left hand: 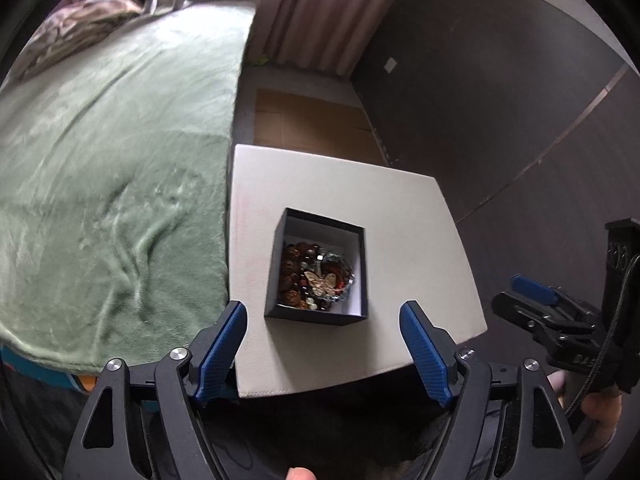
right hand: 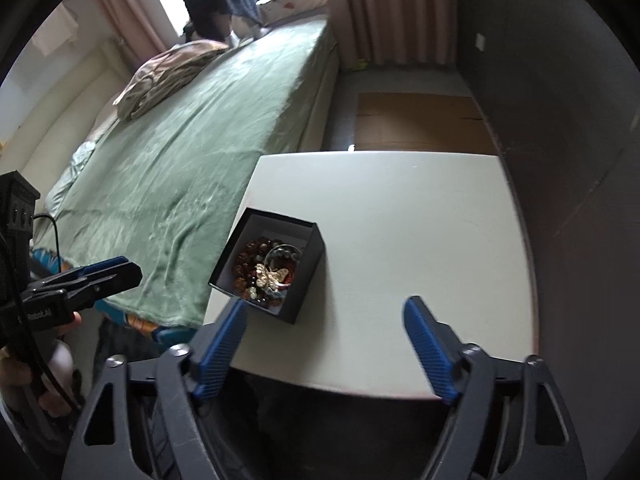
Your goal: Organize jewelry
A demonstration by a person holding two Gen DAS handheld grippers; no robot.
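A small black open box (left hand: 280, 256) sits on a white square table (left hand: 400, 240). It holds a tangle of jewelry (left hand: 316, 276): brown and dark bead strings and a gold butterfly piece (left hand: 320, 283). My left gripper (left hand: 324, 316) is open and empty, above the table's near edge, just short of the box. My right gripper (right hand: 326, 312) is open and empty, over the table's near edge, to the right of the box (right hand: 308, 272) with its jewelry (right hand: 266, 274). Each gripper shows at the edge of the other's view, the right one (left hand: 532, 292) and the left one (right hand: 120, 266).
A bed with a green blanket (left hand: 112, 184) runs along the table's left side. A dark wall (left hand: 520, 100) stands to the right. Flat cardboard (left hand: 312, 124) lies on the floor beyond the table, before pink curtains (left hand: 320, 8). A rumpled brown pillow (right hand: 168, 72) lies on the bed.
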